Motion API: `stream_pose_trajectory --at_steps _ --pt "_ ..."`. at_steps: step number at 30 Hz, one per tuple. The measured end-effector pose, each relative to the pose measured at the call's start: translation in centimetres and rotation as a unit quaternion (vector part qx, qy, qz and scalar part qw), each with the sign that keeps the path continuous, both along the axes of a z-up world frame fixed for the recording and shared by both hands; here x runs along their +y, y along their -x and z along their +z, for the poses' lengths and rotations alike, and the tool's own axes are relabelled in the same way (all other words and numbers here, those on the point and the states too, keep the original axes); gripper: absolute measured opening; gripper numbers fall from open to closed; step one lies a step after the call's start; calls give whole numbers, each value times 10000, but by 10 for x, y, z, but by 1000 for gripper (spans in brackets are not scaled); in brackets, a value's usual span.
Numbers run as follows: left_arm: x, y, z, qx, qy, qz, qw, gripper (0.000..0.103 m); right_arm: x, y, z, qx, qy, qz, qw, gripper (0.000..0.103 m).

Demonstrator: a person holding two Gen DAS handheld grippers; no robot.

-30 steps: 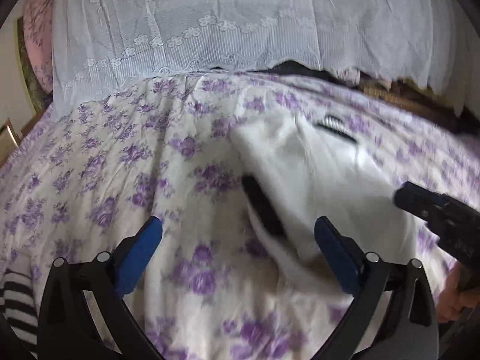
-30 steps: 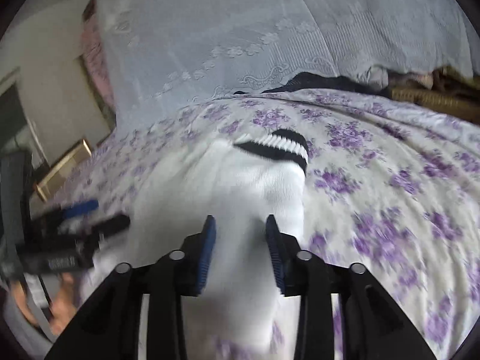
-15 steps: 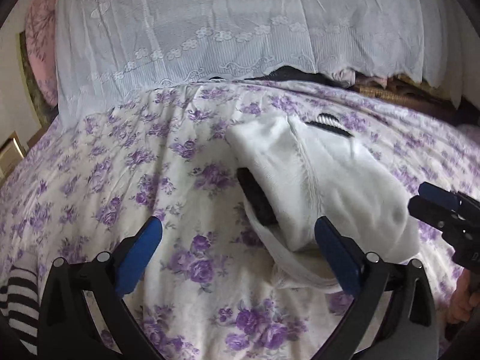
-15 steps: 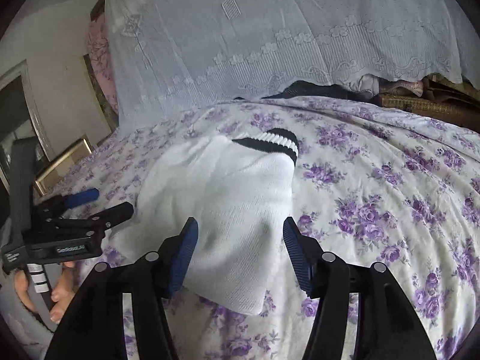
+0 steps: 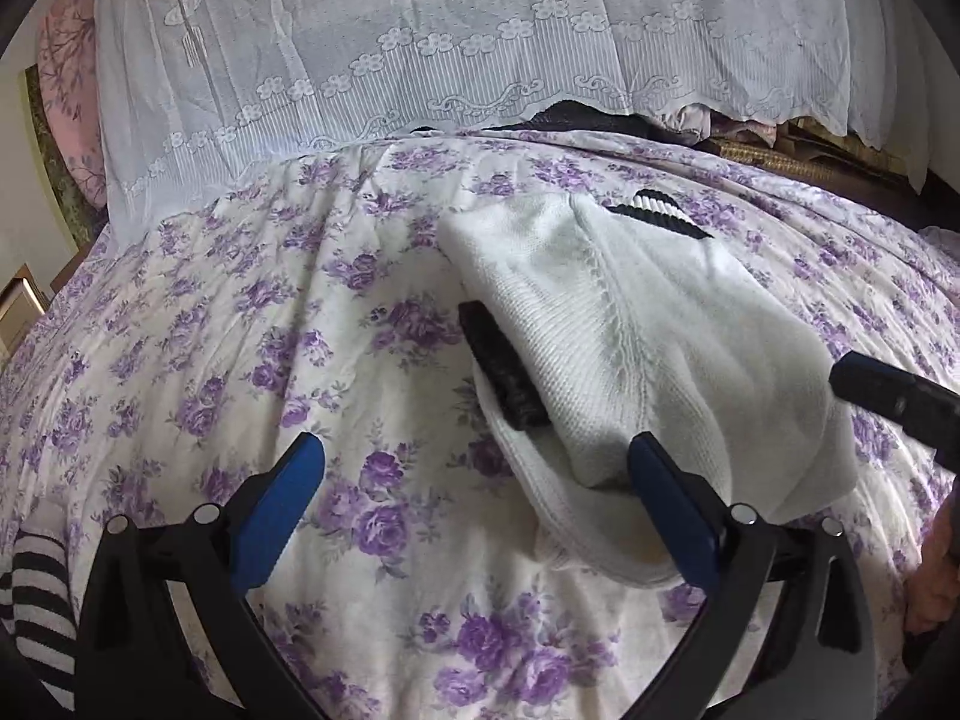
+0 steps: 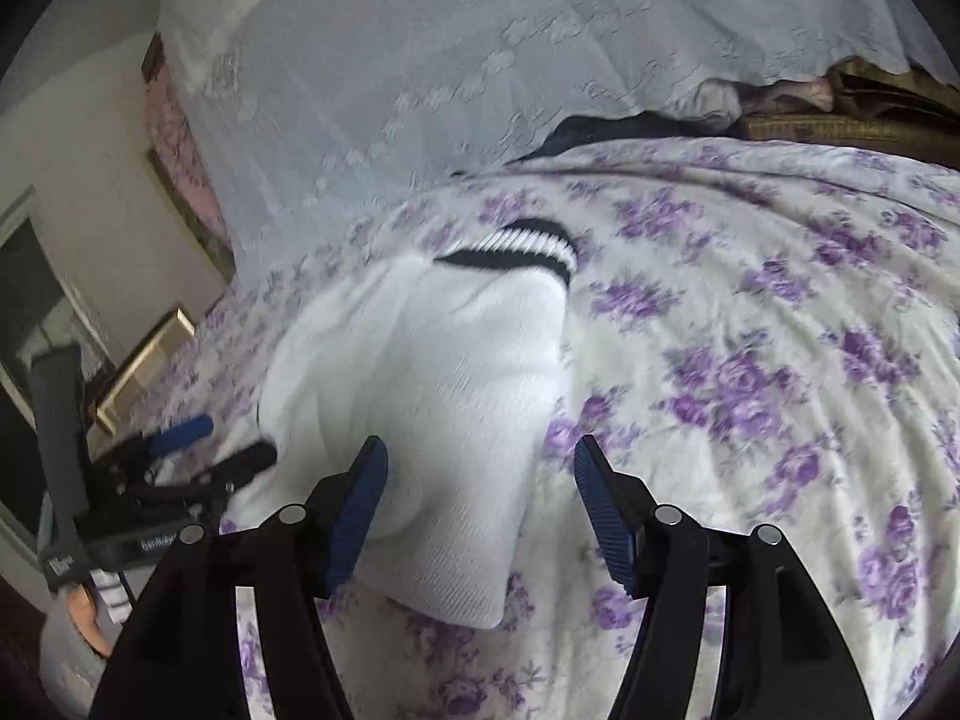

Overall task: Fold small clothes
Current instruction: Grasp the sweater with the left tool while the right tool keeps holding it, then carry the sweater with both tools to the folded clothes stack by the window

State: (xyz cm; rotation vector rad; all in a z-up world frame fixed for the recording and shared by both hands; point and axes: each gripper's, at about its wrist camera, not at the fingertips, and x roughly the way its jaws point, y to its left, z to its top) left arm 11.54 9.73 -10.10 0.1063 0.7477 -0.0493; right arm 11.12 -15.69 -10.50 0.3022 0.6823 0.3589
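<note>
A white knit garment (image 5: 648,348) with black-and-white striped trim (image 5: 660,213) lies folded on the purple-flowered bedspread (image 5: 240,330). A black band (image 5: 504,372) shows under its left edge. My left gripper (image 5: 477,474) is open just in front of the garment's near corner, with only bedspread between its fingers. In the right wrist view the same garment (image 6: 432,378) lies ahead. My right gripper (image 6: 480,480) is still opening; the garment's near end lies loose between its jaws, and the pads do not press on it. The left gripper (image 6: 210,444) shows at the left there.
A white lace cover (image 5: 480,42) hangs across the back of the bed. A black-and-white striped cloth (image 5: 36,606) lies at the near left. Dark clothes and a woven basket (image 6: 840,126) sit at the back right. A gold frame (image 6: 144,366) leans by the wall on the left.
My right gripper's jaws spread apart and let go of the white garment, which dropped flat onto the bed. The right gripper drew back slightly. The left gripper stayed open and nearly still.
</note>
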Motion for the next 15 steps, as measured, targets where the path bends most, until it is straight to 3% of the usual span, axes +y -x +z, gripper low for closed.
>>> stream_pose_trajectory --at_steps 7,11,14,15 --pt "0 -3 13 -118 128 -10 9998 99 -3 -16 8 85 -257 -107 9996 65" --pt "-8 -15 22 -141 52 -19 9999 99 9 -34 17 54 -112 -112 9999 66" --pt "-16 -39 10 200 8 -112 9997 99 23 -59 6 395 276 -130 9988 77" --pt "-15 -49 0 391 189 -175 9989 99 24 -67 -6 569 224 -98 9981 84"
